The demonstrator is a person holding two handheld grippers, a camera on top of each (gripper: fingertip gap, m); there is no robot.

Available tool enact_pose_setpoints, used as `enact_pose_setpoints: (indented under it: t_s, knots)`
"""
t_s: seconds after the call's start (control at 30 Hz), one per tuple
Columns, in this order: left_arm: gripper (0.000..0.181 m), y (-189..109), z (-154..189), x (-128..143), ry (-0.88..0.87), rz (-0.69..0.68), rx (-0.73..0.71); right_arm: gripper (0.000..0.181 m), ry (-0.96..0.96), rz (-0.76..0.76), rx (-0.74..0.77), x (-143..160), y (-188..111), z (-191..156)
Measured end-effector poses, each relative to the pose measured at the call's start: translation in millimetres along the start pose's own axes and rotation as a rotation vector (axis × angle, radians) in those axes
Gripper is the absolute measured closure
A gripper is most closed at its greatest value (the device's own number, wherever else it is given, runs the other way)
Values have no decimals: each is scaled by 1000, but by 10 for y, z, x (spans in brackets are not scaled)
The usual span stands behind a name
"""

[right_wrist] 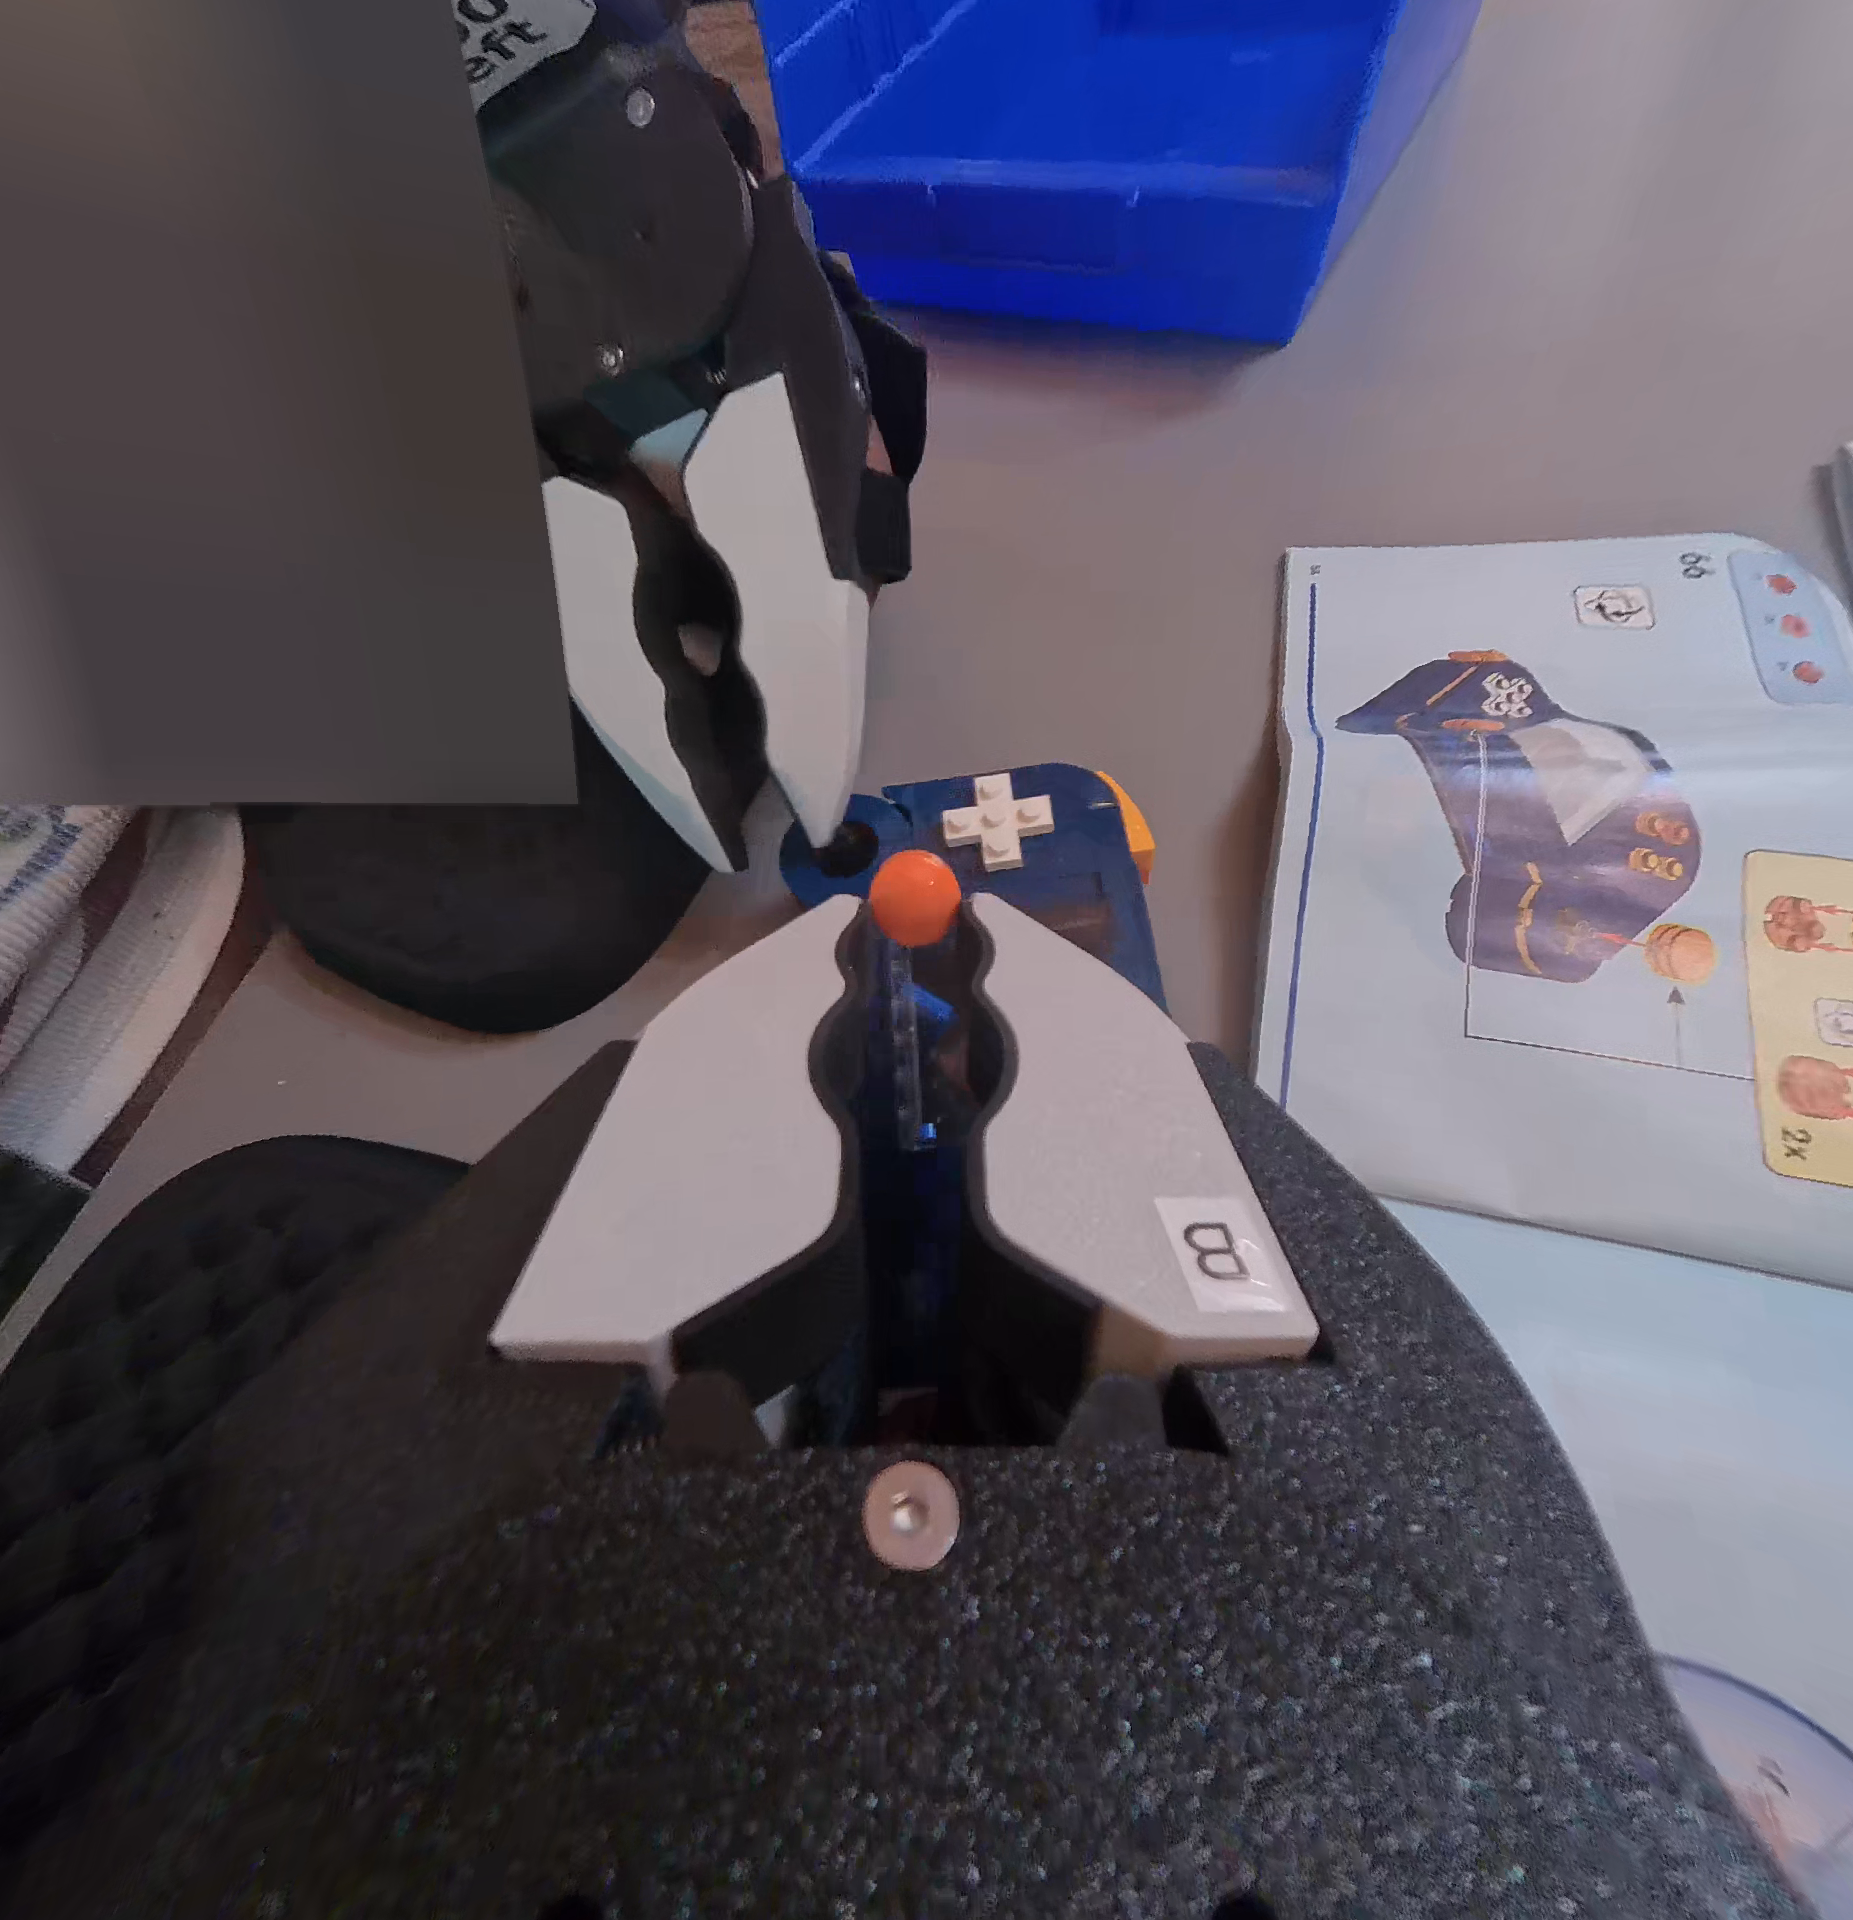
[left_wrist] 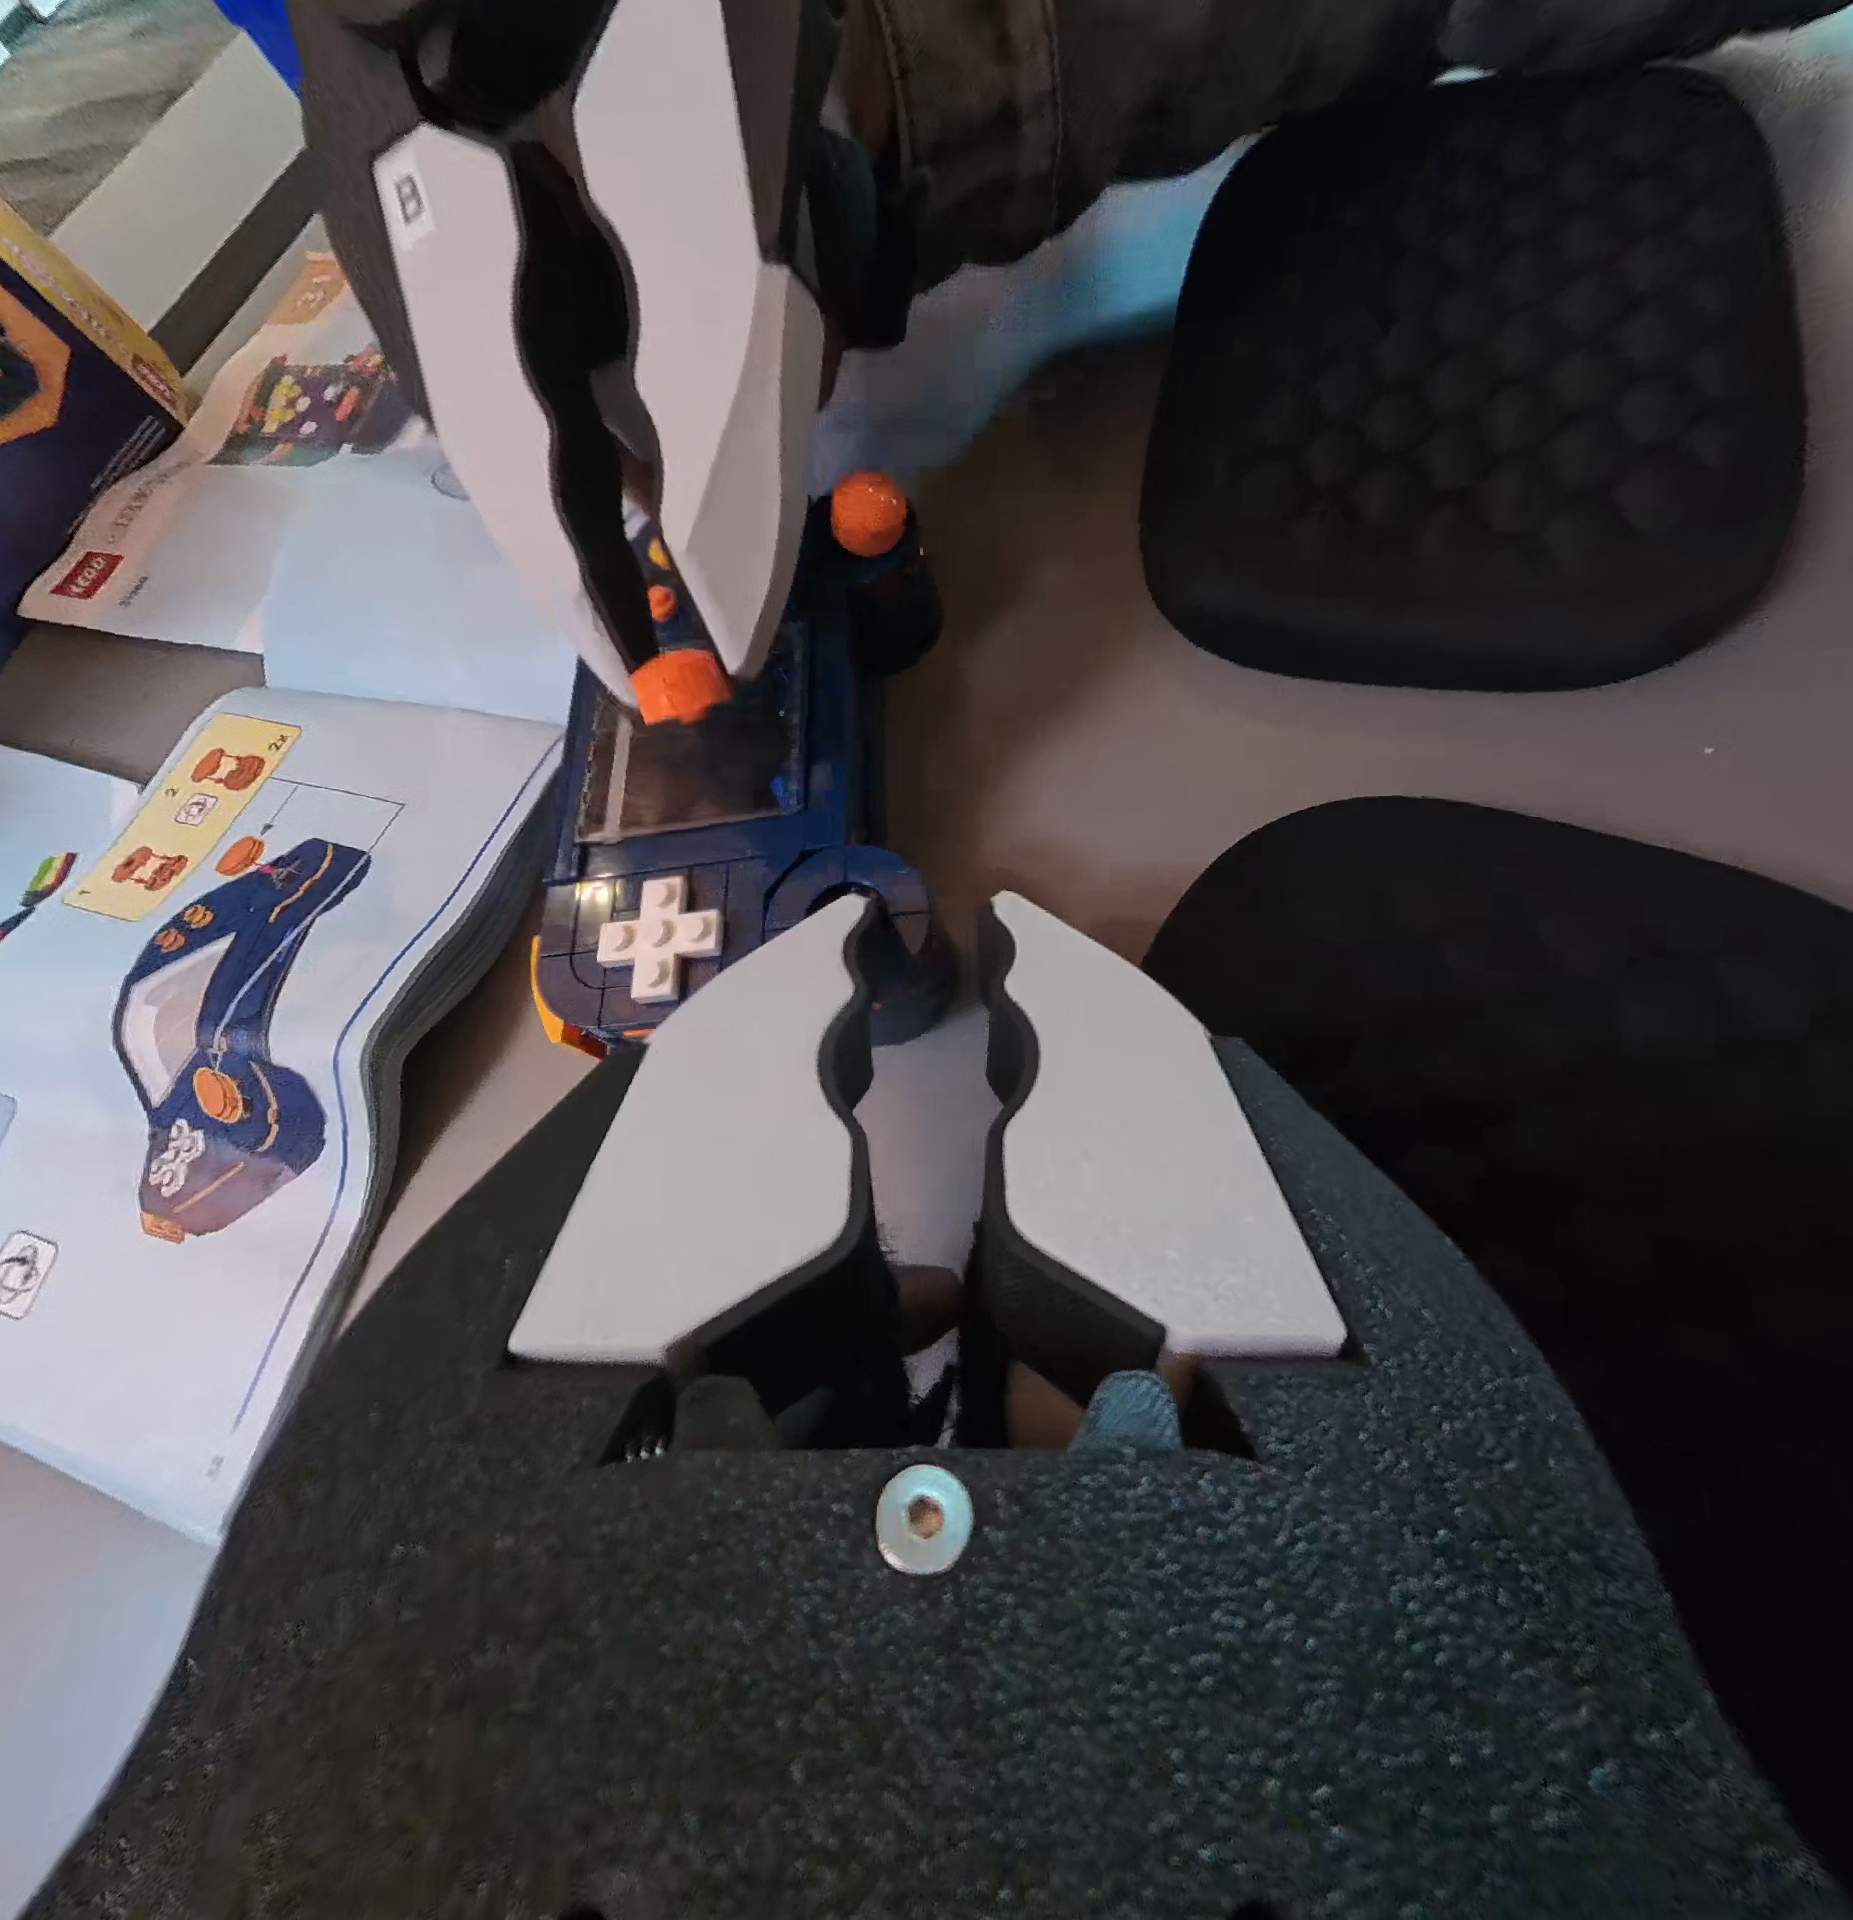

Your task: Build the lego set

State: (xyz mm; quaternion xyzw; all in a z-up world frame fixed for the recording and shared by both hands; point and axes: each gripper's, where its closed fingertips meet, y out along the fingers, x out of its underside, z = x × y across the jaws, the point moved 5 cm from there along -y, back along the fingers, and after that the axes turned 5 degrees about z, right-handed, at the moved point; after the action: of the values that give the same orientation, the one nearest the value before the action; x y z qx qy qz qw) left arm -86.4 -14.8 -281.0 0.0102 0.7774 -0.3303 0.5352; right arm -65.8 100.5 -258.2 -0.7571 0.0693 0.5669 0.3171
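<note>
Between my right gripper's [right_wrist: 914,920] tips sat an orange round piece [left_wrist: 679,688], pinched just above the blue controller model [left_wrist: 693,831] on the table. My left gripper [left_wrist: 927,940] stood slightly parted, gripping nothing, tips at the model's ring end, probably bracing it. The instruction booklet [left_wrist: 226,1039] lay alongside. Step looked like button fitting; next needs alignment, then a straight press down.
</note>
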Motion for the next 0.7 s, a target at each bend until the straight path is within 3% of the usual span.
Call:
enact_pose_setpoints:
  t_s: [0.13,0.23,0.3,0.4,0.5,0.6,0.7]
  knots:
    - [153,-272,-49,-23,-134,83,-125,167,-40,-42,43,-103,0,-191]
    - [142,-722,-148,201,-353,194,-300,167,24,-65,49,-143,113,-268]
    - [142,-1048,-199,346,-550,386,-337,167,36,-126,97,-128,185,-252]
    - [141,-1381,-231,326,-744,756,-173,167,20,-184,101,-162,299,-288]
    - [125,-1312,-211,409,-806,708,-151,167,15,-244,107,-167,365,-291]
    - [122,-1182,-139,344,-764,631,-77,167,35,-272,122,-174,377,-266]
    - [124,-1043,-188,416,-846,502,-73,167,55,-297,123,-144,369,-245]
